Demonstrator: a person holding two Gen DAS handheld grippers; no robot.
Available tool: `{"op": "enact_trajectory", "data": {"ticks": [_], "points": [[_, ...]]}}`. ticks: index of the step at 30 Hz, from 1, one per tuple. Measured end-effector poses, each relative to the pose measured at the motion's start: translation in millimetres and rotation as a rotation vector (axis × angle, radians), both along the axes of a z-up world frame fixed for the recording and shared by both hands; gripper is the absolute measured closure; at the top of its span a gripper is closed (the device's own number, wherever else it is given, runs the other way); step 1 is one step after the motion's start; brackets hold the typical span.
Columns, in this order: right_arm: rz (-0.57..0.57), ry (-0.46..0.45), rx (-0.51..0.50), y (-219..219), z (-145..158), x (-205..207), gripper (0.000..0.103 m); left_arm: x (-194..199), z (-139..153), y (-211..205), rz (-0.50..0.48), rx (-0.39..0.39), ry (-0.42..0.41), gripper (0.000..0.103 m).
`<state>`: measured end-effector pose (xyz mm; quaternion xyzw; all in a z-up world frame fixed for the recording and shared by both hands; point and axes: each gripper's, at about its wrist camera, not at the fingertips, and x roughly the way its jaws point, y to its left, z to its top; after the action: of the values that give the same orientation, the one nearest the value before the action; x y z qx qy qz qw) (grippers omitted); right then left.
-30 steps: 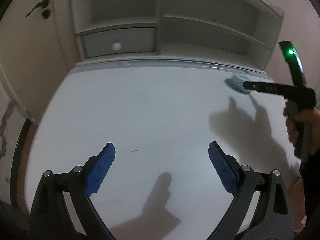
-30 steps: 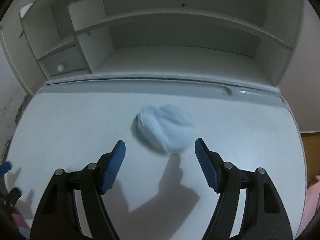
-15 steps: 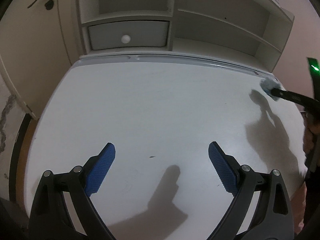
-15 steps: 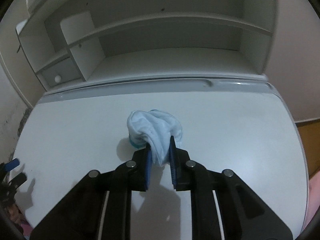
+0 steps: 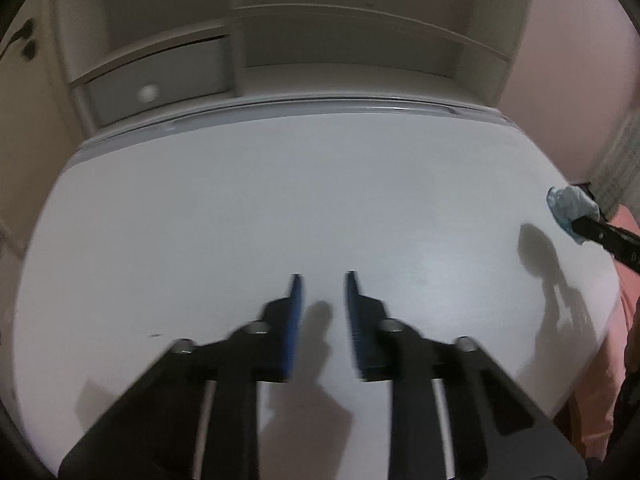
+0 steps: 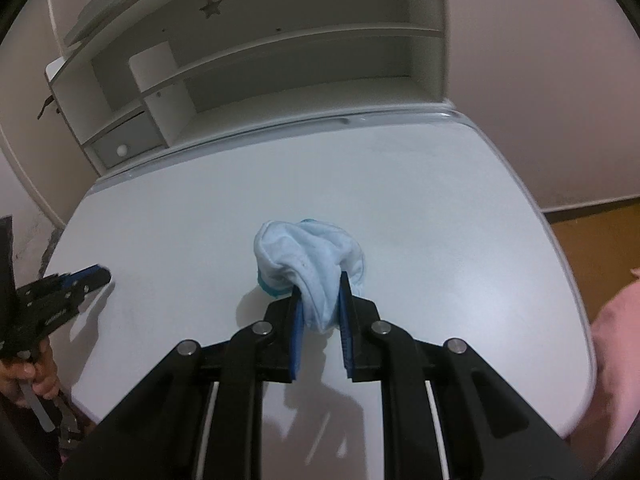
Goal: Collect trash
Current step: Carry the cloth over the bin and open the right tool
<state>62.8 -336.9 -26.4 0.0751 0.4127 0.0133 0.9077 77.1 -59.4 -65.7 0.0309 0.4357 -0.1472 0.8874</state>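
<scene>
A crumpled light blue cloth is pinched between the blue pads of my right gripper, held just above the white desk. The same cloth shows at the far right of the left wrist view, held by the right gripper's black fingers over the desk's right edge. My left gripper hovers over the middle of the desk with its jaws nearly closed and nothing between them. It also shows at the left edge of the right wrist view.
A white hutch with shelves and a small drawer with a round knob stands along the desk's back edge. A pink wall and wooden floor lie to the right.
My left gripper's jaws have closed from wide open to a narrow gap. My right gripper closed on the cloth and lifted it, moving it back and to the right.
</scene>
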Motion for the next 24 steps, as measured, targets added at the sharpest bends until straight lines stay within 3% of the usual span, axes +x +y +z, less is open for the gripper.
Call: {"op": "enact_trajectory", "data": {"ticks": [1, 2, 10, 16, 24], "points": [[-0.016, -0.001, -0.002, -4.8, 0.1, -6.6, 0.087, -1.5, -0.4, -13.2, -0.028, 0.013, -0.002, 0.101], [-0.034, 0.000, -0.003, -11.6, 0.0, -14.9, 0.087, -3.3, -1.4, -25.7, -0.050, 0.029, -0.005, 0.103], [-0.209, -0.014, -0.012, -77.4, 5.9, -92.3, 0.087, -25.4, -5.6, -124.9, -0.228, 0.046, -0.005, 0.103], [-0.365, -0.019, -0.012, -136.7, 5.6, -160.8, 0.087, -65.8, 4.6, -204.4, -0.411, -0.002, -0.027, 0.103], [-0.570, 0.036, 0.014, -203.1, -18.8, -249.8, 0.087, -143.3, 2.7, -317.4, -0.707, -0.044, -0.025, 0.103]]}}
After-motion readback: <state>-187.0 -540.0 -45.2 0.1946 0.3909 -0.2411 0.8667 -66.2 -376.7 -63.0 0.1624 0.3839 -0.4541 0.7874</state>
